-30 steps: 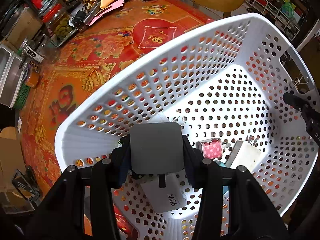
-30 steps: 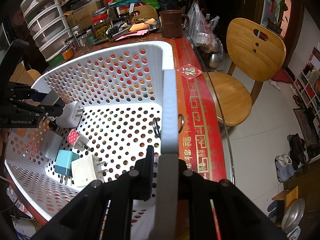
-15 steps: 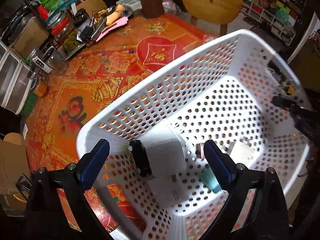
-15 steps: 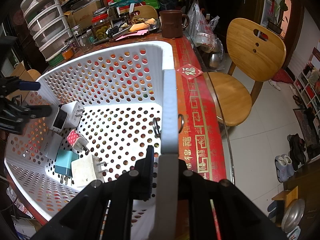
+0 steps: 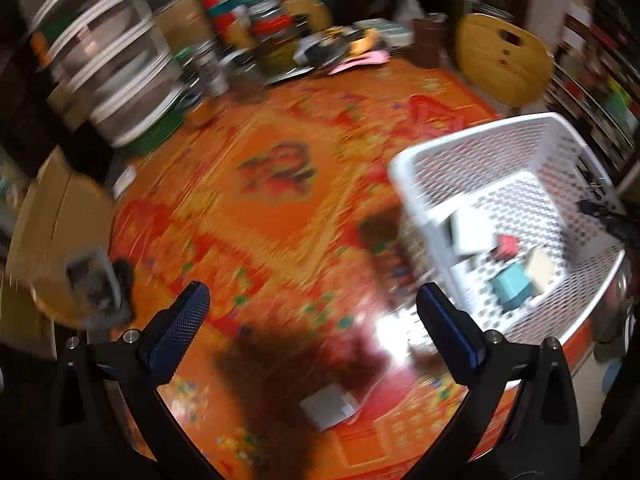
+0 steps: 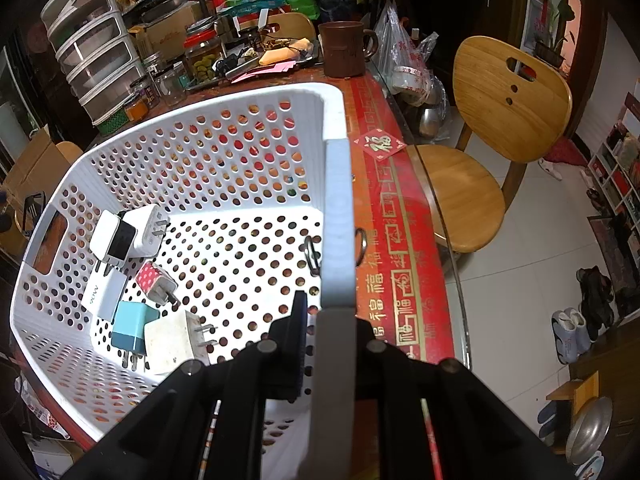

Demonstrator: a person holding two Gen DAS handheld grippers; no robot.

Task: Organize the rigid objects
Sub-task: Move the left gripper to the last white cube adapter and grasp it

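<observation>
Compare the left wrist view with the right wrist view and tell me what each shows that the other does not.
Only the left wrist view shows the left tongs, jaws opening with nothing between them, over the orange patterned tablecloth, and a blurred flat white object lying on it.

Only the right wrist view shows the right tongs shut on the white perforated plastic basket at its rim, and the tiled floor.

Both show the basket, the teal charger, the pink polka-dot charger, the brown mug and the wooden chair.
</observation>
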